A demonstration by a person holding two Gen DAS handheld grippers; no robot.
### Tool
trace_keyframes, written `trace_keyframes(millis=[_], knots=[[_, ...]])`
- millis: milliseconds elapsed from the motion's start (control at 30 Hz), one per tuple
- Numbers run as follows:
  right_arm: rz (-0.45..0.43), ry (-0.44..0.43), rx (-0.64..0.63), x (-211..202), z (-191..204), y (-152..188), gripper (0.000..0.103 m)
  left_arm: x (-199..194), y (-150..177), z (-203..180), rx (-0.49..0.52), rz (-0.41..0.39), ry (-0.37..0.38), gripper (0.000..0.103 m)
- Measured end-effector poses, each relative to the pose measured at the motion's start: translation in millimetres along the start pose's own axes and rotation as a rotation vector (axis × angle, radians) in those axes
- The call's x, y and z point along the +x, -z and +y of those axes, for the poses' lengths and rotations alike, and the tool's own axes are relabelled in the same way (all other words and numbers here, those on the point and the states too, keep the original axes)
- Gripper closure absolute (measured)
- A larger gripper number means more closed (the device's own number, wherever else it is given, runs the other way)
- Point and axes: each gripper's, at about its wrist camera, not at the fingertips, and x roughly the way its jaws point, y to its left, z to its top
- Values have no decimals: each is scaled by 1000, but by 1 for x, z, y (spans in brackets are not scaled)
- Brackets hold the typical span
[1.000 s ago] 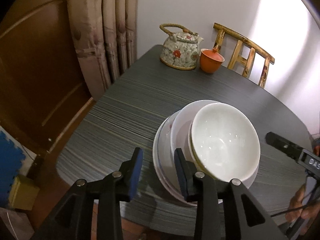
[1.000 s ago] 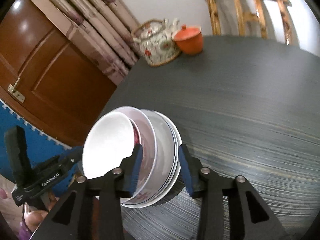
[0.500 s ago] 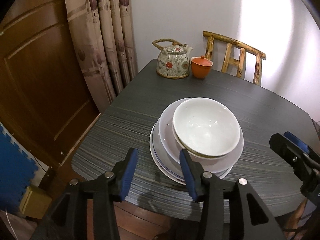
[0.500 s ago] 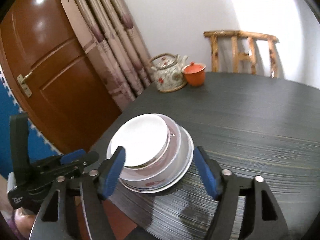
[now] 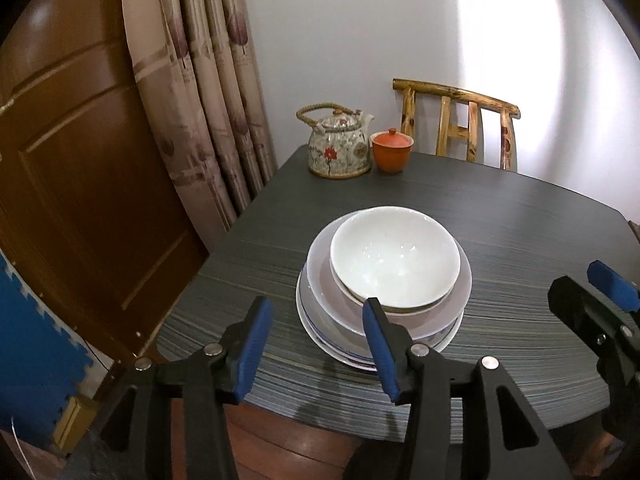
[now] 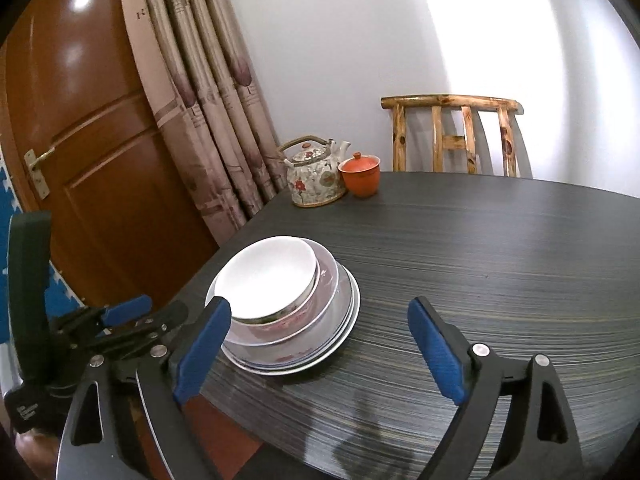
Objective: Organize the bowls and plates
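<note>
Stacking looking done: you're hovering left gripper point(image 5: 316, 344) and right gripper point(image 6: 320, 350), both spread and empty, with white bowl point(image 5: 394, 256) nested on plates point(image 5: 440, 332) just beyond left fingertips, so probably only backing off.

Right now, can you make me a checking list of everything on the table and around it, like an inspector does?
Surface: dark striped-grain table, dishes near its edge by the door.
Job's things: white ceramic bowl nested on top of a stack of wider bowls and plates; one pile, upright.
Clutter: floral teapot with a rope handle and lidded orange cup side by side at the far edge.
Grippers: left gripper open, empty, in front of the stack; right gripper open wide, empty.
Cables: nothing seen.
Surroundings: brown wooden door, beige curtain, wooden chair, blue foam mat.
</note>
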Motion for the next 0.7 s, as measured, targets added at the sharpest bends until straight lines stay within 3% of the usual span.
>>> trace_keyframes(millis=[67,200,700], knots=[[-11,9,-10,-3,1,1,14,-5,0,-1,3,-32,-11,41],[-28,28,-14,-10,2,2,13,-13,0,-6,22,-77,-7,41],[-68,55,-18,-24,6,5,7,-15,3,-8,5,-77,-4,41]])
